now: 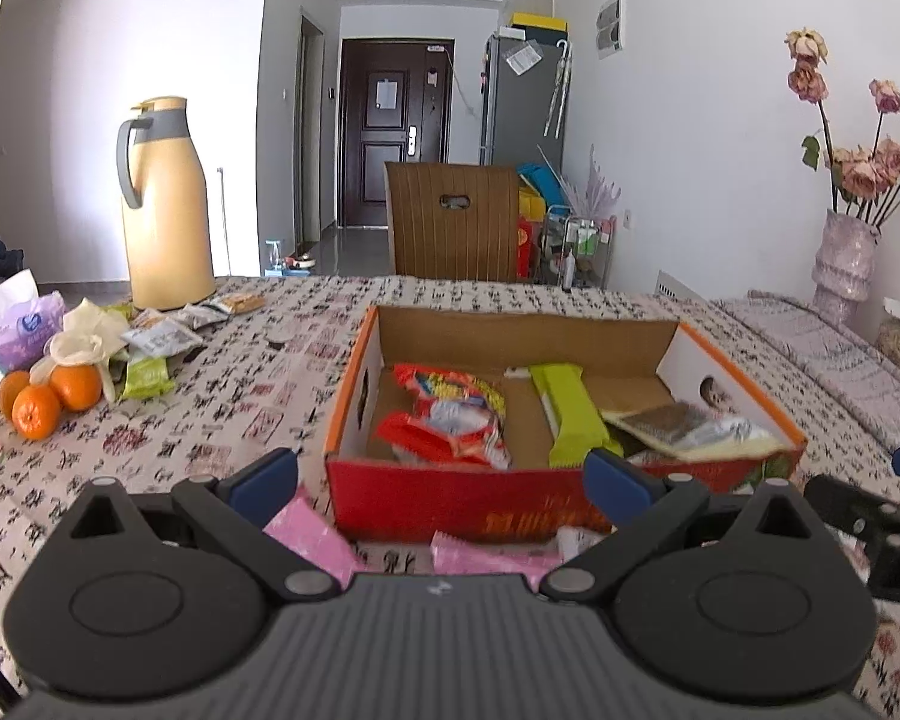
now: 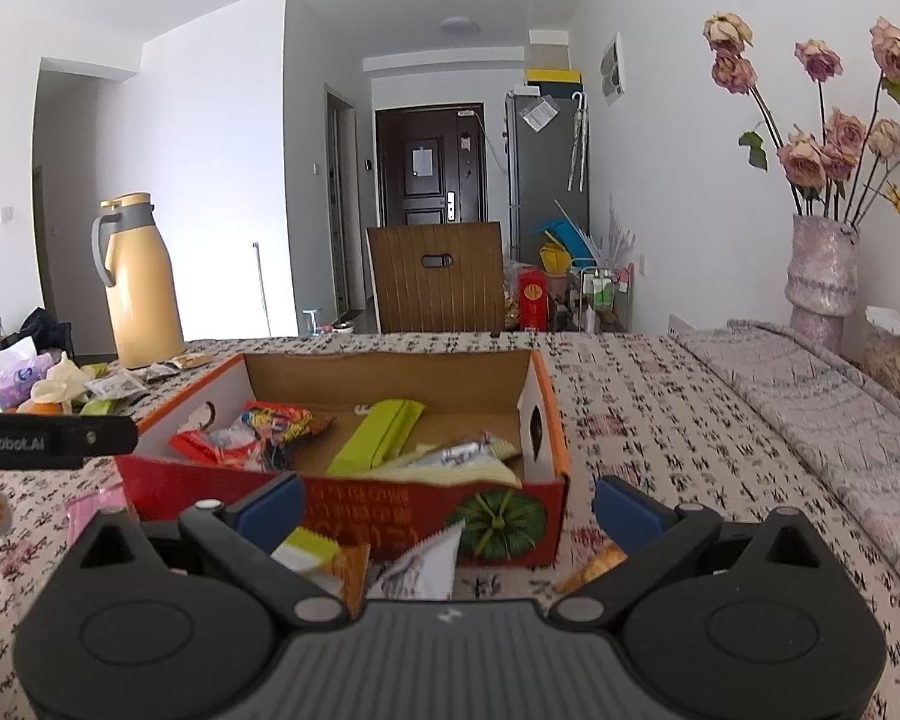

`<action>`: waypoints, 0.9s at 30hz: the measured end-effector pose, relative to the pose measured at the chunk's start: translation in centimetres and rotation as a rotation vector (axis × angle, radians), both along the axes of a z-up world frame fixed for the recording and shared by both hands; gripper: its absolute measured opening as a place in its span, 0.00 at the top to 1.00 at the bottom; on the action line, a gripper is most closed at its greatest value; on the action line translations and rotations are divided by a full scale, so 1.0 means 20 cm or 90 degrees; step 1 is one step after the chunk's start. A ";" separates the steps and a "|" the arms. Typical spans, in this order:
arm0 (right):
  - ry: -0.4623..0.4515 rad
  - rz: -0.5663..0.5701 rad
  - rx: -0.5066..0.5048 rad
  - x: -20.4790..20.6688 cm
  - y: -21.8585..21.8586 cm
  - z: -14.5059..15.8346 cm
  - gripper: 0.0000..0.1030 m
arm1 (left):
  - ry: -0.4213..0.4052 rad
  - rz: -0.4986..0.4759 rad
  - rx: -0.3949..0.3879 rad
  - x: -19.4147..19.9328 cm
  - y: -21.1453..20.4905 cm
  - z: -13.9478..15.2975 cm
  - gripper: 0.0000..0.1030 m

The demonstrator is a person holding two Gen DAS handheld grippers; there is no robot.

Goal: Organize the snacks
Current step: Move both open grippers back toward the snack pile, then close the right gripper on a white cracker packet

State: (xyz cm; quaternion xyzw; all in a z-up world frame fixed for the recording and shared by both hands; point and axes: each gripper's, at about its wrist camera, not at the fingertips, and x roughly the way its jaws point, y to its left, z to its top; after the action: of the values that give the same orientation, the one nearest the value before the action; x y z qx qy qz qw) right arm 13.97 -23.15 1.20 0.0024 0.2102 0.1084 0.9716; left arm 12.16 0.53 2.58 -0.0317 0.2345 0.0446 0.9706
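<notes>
Both spread wide and empty, the left hand-held gripper (image 1: 444,474) hangs over pink packets (image 1: 306,534) lying before the snack box (image 1: 450,498), nearer than the right hand-held gripper (image 2: 447,501).

Left claw (image 1: 441,483) and right claw (image 2: 447,507) gape empty.

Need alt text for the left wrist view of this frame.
An open cardboard box on a patterned tablecloth holds red and green snack packets. The open left gripper sits before it above pink packets. Oranges and a yellow thermos stand left.
</notes>
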 end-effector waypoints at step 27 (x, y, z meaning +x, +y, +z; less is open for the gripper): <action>0.064 -0.027 0.005 -0.07 -0.10 -0.20 0.00 | 0.033 -0.014 0.013 -0.05 0.01 -0.28 0.00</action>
State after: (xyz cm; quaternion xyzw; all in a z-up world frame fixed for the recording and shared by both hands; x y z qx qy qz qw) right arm 12.65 -25.16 -2.78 0.0164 0.2586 0.0883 0.9618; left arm 11.08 0.82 -3.01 -0.0183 0.2595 0.0368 0.9649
